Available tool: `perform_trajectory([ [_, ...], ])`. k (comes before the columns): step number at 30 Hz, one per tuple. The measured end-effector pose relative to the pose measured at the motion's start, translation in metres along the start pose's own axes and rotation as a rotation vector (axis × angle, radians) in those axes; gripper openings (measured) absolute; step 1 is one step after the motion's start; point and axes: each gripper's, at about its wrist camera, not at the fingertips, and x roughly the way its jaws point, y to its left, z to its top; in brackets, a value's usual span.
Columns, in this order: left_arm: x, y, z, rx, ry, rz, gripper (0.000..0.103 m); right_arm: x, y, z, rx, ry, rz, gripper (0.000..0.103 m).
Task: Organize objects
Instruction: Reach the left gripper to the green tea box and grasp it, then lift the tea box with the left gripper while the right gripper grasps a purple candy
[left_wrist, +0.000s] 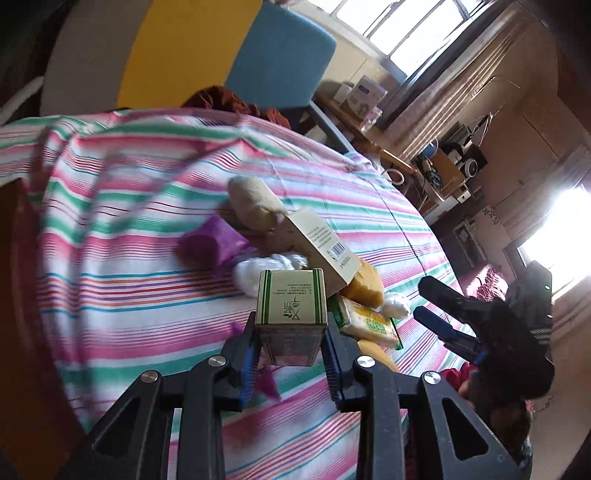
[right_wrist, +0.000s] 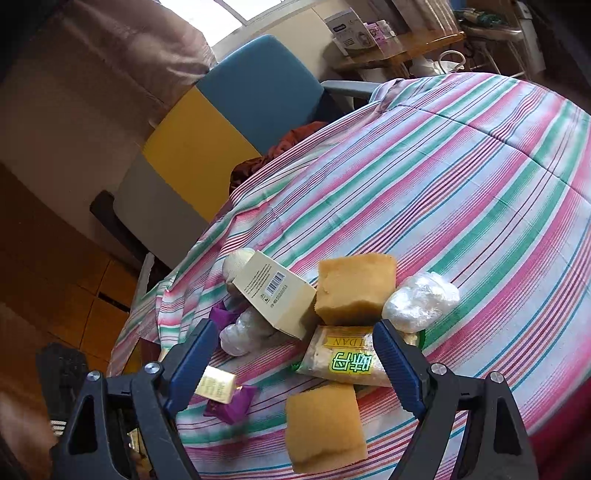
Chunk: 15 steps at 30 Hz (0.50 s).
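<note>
Left hand-held gripper (left_wrist: 290, 347) clenched on a small green-striped box (left_wrist: 291, 308), raised above the striped bed cover (left_wrist: 129, 266). Right hand-held gripper (right_wrist: 291, 350) released, jaws spread over a snack packet (right_wrist: 341, 356), between 2 yellow sponges (right_wrist: 354, 288); a beige carton (right_wrist: 275, 293) leans just beside.

Our left gripper (left_wrist: 290, 354) is a black plastic linkage with triangular cut-outs, round silver screws at the joints and ribbed blue pads (left_wrist: 246, 373). Our right gripper (right_wrist: 295, 363) is built the same, with black arms, silver screws and blue ribbed fingers (right_wrist: 397, 363).
</note>
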Motion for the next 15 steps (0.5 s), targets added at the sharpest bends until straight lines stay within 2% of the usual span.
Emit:
perform_trajectory([
  [3, -0.022, 0.012, -0.010, 0.001, 0.011, -0.007, 0.030, 0.005, 0.006, -0.003, -0.044, 0.021, -0.013, 0.087],
  [6, -0.033, 0.016, -0.026, 0.037, 0.072, 0.006, 0.030, 0.010, 0.012, -0.007, -0.084, 0.046, -0.020, 0.087],
  [11, -0.032, 0.015, -0.060, 0.108, 0.222, 0.032, 0.031, 0.016, 0.031, -0.017, -0.186, 0.082, 0.010, 0.087],
  [15, -0.023, 0.013, -0.071, 0.122, 0.243, 0.074, 0.031, 0.027, 0.049, -0.029, -0.283, 0.143, 0.017, 0.087],
])
